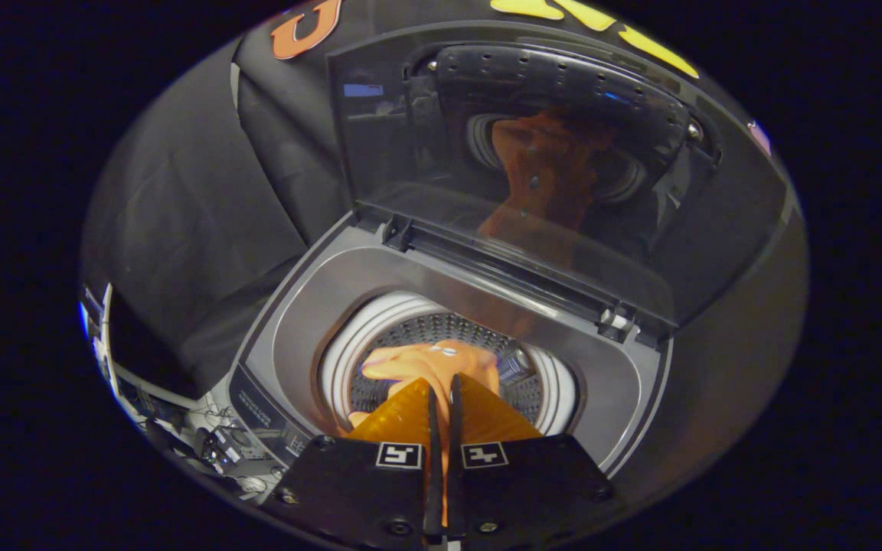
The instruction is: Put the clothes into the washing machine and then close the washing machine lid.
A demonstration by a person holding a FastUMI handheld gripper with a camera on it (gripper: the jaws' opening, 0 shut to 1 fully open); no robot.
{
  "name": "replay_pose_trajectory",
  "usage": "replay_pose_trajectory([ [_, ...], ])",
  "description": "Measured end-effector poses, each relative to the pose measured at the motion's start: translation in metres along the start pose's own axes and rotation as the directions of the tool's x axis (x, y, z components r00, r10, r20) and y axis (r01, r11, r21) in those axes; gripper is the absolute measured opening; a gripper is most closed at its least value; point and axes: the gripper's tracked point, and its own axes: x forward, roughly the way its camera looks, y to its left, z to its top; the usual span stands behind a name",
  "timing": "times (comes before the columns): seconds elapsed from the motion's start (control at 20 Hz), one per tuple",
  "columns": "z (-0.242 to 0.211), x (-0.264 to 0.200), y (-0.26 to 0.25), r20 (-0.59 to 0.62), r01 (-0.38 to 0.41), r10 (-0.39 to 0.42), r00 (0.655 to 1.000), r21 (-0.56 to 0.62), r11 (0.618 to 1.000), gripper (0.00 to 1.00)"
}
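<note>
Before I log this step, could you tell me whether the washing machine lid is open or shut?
Open. The lid stands raised behind the drum, while the gripper holds the orange garment pinched over the opening.

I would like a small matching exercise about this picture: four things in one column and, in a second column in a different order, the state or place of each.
Things:
1. washing machine lid
2. orange garment
3. drum
4. tool

States or places:
a. nearly closed, pinching cloth between its fingers
b. raised and standing open behind the opening
c. hanging from the fingers over the opening
d. perforated metal wall inside a white ring

Right pairs: 1-b, 2-c, 3-d, 4-a
</note>
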Motion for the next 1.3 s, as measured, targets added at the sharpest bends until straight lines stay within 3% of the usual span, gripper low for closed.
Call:
replay_pose_trajectory([
  [0.5, 0.006, 0.005, -0.01, 0.003, 0.041, -0.041, 0.999, 0.005, 0.999, 0.06],
  [0.7, 0.0, 0.004, -0.009, -0.028, 0.043, -0.043, 0.999, 0.012, 0.999, 1.0],
  [1.05, 0.013, -0.02, -0.001, 0.028, 0.023, -0.023, 0.999, 0.026, 0.999, 1.0],
  [1.3, 0.069, -0.069, 0.009, 0.193, -0.02, 0.02, 0.981, -0.001, 1.0, 1.0],
])
